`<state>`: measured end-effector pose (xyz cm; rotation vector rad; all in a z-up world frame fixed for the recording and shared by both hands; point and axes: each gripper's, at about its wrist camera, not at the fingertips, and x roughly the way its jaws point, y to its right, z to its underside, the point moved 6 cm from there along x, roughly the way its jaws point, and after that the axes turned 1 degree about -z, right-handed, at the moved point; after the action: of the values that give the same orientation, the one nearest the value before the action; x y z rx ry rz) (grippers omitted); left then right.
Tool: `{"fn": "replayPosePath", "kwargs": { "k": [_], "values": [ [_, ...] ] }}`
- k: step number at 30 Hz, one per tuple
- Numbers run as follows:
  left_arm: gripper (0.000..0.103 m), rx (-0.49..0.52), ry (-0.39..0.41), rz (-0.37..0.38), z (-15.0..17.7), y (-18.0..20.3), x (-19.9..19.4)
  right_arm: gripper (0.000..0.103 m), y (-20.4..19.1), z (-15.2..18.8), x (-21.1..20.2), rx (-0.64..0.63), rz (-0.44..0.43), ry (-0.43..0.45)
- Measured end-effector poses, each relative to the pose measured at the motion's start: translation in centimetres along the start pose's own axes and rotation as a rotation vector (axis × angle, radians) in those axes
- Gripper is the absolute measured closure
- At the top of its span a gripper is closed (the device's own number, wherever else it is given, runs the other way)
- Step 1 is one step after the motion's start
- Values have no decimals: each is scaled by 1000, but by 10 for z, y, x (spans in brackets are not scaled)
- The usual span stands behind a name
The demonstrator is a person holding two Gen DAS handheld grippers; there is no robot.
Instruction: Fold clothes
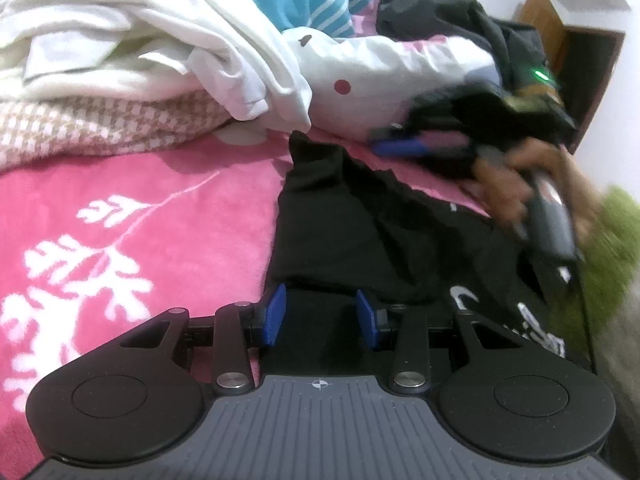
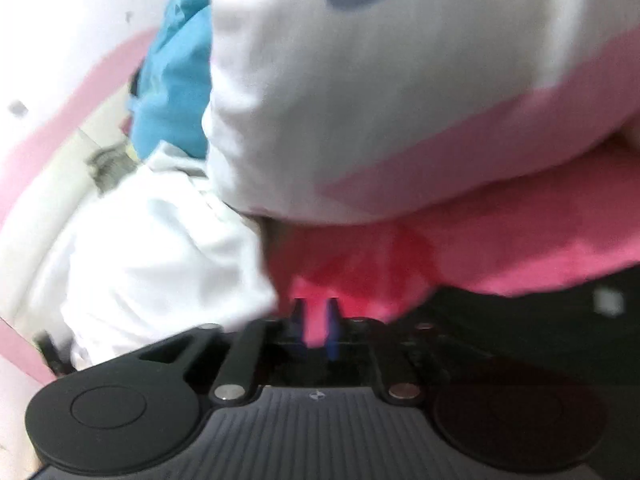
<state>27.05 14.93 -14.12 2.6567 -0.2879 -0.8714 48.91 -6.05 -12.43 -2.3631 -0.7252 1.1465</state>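
Black garment (image 1: 360,232) lies crumpled on pink blanket (image 1: 140,208); left gripper (image 1: 320,316) open, near hem, likely anchoring; right gripper (image 2: 316,328) slightly parted, empty.

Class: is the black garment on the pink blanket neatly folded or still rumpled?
Rumpled: the black garment lies bunched in uneven creases, its edges not squared.

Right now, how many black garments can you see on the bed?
2. One black garment lies on the pink blanket ahead of the left gripper; another dark heap sits at the far right. More may be buried.
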Motion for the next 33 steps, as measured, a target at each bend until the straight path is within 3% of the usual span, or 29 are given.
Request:
{"fn": "replayPosePath", "kwargs": {
  "k": [1,6,9,11,14,15,16,17,19,24,30,33],
  "values": [
    [64,-7,3,4,-1,-1,-1,67,4,6,-12,3,16,-5],
    [64,0,21,-12,-3,-2,-6,65,9,42,-66,-25,54,-47],
    [64,2,16,-15,-4,-4,-7,65,-15,77,-83,-194,86,-88],
    [64,7,8,-12,-3,-5,-6,56,-39,101,-85,-315,104,-101],
    [64,9,-2,0,-2,-7,-6,50,-55,127,-76,-377,118,-148],
    [64,6,-5,6,-2,-9,-6,50,-55,133,-73,-379,132,-163],
    [64,0,-6,11,-2,-10,-6,60,-53,135,-73,-375,140,-171],
    [64,-4,-8,16,-2,-11,-7,89,-50,137,-73,-370,148,-179],
    [65,-3,-9,19,-1,-12,-8,101,-48,141,-76,-327,122,-183],
    [65,-12,-17,8,-1,-16,-8,102,-47,136,-89,-148,-29,-137],
    [65,-29,-5,22,-3,-21,-13,102,-16,151,-77,18,-11,-218],
    [65,-76,36,43,-8,-30,-20,101,-15,153,-80,14,-15,-213]
  ]
}}
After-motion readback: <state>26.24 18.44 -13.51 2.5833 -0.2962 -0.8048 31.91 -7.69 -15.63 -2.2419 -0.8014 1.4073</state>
